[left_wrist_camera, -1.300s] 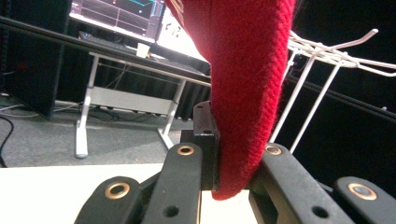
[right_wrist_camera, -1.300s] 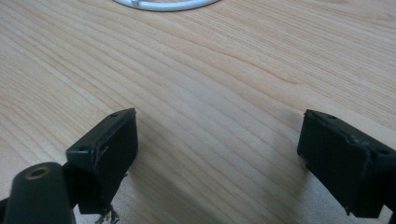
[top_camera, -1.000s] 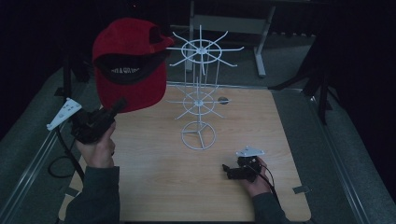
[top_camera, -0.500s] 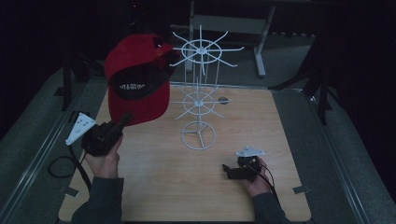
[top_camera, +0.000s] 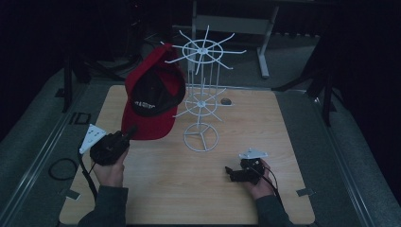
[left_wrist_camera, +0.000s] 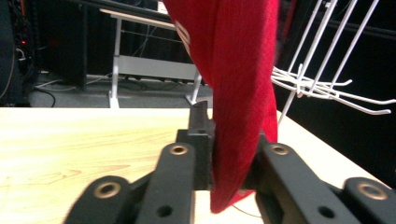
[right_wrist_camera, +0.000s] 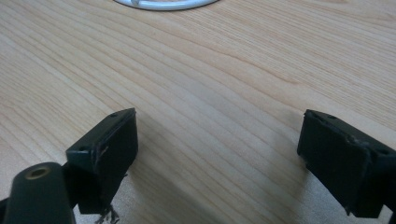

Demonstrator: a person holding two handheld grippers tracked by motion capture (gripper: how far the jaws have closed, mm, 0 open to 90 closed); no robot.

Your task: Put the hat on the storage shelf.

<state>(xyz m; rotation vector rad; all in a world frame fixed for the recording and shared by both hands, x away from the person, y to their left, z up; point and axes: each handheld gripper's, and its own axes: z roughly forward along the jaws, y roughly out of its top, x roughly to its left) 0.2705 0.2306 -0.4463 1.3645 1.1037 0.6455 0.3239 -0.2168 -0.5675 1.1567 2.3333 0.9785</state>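
A red cap with a black underside hangs tilted beside the white wire rack, its crown up against one of the rack's upper arms. My left gripper is below it at the table's left, and the cap's brim stands between its jaws. The jaws have just been opening a little, but both pads still touch the brim. My right gripper rests low on the table near the front right. It is open, with bare wood between its fingers.
The rack's ring base stands mid-table, and its edge lies just ahead of the right gripper. Rack arms stick out to the cap's right. A cable loop lies on the grey surround at left. A small hole is behind the rack.
My left hand has come down and moved right with the cap, which now hangs lower and against the rack. The right hand has stayed in place.
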